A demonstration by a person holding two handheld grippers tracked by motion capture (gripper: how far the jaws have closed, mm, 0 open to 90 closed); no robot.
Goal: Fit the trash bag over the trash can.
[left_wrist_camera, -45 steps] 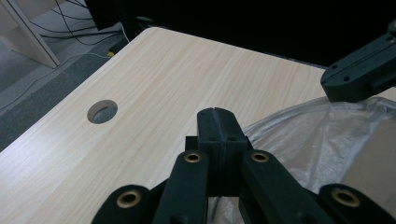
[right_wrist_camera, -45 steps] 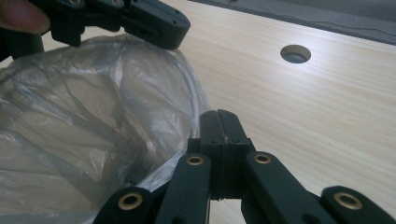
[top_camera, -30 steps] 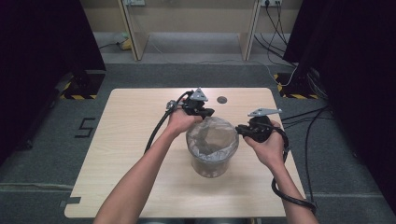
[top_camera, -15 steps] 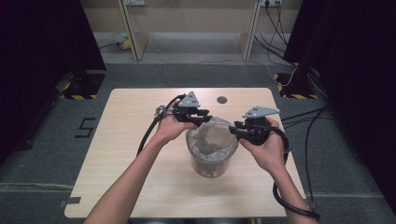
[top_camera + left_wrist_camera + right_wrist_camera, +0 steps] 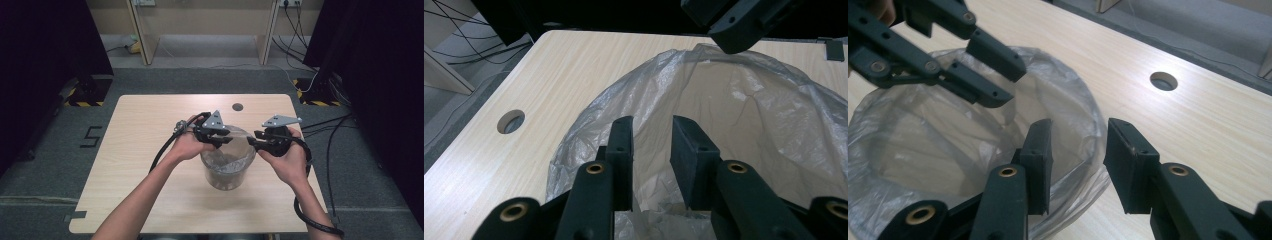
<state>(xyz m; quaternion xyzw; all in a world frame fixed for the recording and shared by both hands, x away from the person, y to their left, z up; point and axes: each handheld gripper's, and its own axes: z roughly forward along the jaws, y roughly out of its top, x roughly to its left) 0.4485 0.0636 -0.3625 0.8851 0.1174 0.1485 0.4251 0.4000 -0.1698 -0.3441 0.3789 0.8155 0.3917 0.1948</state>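
A round bin (image 5: 227,172) lined with a clear plastic bag (image 5: 749,110) stands on the wooden table (image 5: 150,130). My left gripper (image 5: 226,140) hovers at the bin's left rim. Its jaws have just been opening. In the left gripper view the left gripper (image 5: 651,127) is open over the bag's edge, its pads off the film. My right gripper (image 5: 255,141) is at the right rim, and its jaws have also just been opening. In the right gripper view the right gripper (image 5: 1078,130) is open astride the bag-covered rim (image 5: 1083,150). The left gripper (image 5: 993,65) shows across the bag (image 5: 923,130).
A round cable hole (image 5: 238,106) lies in the table behind the bin, and it also shows as the hole (image 5: 510,121) and the hole (image 5: 1164,81). Cables trail from both grippers over the table edges. Dark curtains flank the table, and shelving legs stand beyond it.
The left gripper has shifted toward the near side over the bin's rim. Both pairs of jaws stand wider apart than before. The bag's mouth now lies open over the rim.
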